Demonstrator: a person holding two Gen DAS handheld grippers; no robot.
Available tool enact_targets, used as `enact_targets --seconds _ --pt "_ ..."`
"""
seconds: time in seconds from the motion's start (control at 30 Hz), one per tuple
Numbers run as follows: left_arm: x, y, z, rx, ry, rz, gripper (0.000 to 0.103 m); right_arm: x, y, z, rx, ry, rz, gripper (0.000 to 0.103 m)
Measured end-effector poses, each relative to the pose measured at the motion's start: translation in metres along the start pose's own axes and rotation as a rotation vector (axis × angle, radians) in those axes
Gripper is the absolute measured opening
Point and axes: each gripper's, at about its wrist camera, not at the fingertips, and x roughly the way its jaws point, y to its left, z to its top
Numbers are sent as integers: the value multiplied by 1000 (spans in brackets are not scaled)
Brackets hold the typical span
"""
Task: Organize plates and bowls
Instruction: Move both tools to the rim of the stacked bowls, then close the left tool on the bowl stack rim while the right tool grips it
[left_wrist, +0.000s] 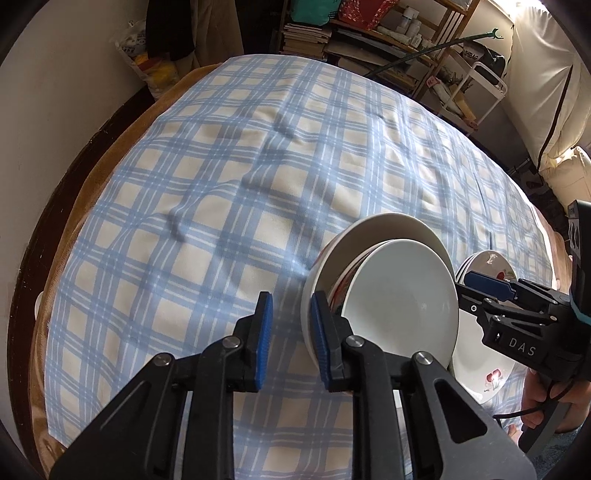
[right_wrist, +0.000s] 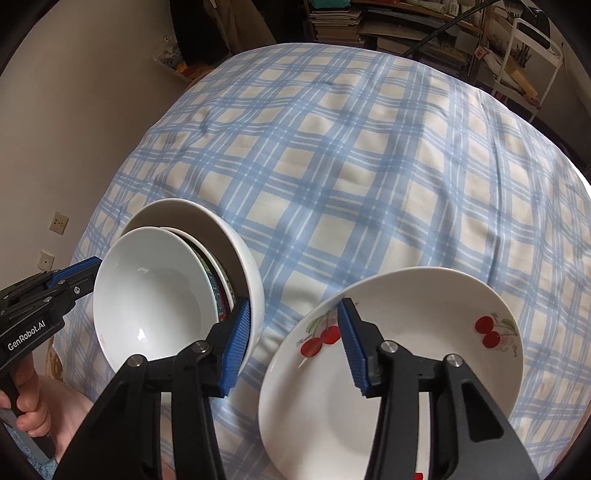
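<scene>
Both claws flank the tilted bowl stack (right_wrist: 177, 291) beside the cherry plate (right_wrist: 424, 332). The left claw (left_wrist: 291, 339) and right claw (right_wrist: 291, 343) stand apart, gripping nothing. A push from either could topple the stack or knock it into the plate.

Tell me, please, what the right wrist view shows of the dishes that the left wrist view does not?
Only the right wrist view shows the cherry plate nearly whole, with two cherry prints, and the wall sockets.
Only the left wrist view shows the left gripper with its pads gapped beside the bowl stack's outer wall, and the right gripper from outside.
Both show the nested white bowls on the checked cloth and the shelves behind.
</scene>
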Motion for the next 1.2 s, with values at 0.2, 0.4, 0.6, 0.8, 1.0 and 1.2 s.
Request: enact_targets --seconds 0.2,0.4,0.6,0.8,1.0,1.2 --pt "-2 -1 -2 -2 -1 -8 16 -2 3 0 -13 3 0 45" --pt "-1 -1 -2 -6 2 -3 16 -5 10 -1 -47 -8 -33 45" --pt "5 6 -1 -34 27 -9 17 -9 18 -2 -76 -18 -69 45" --pt "6 9 -2 -49 32 -25 17 -11 23 -3 -106 -31 -97 45" --pt "10 3 -3 -26 42 1 17 -11 28 -5 -114 -24 -55 20" --pt "13 1 -3 -27 47 -1 15 -3 28 -3 -84 7 -15 9"
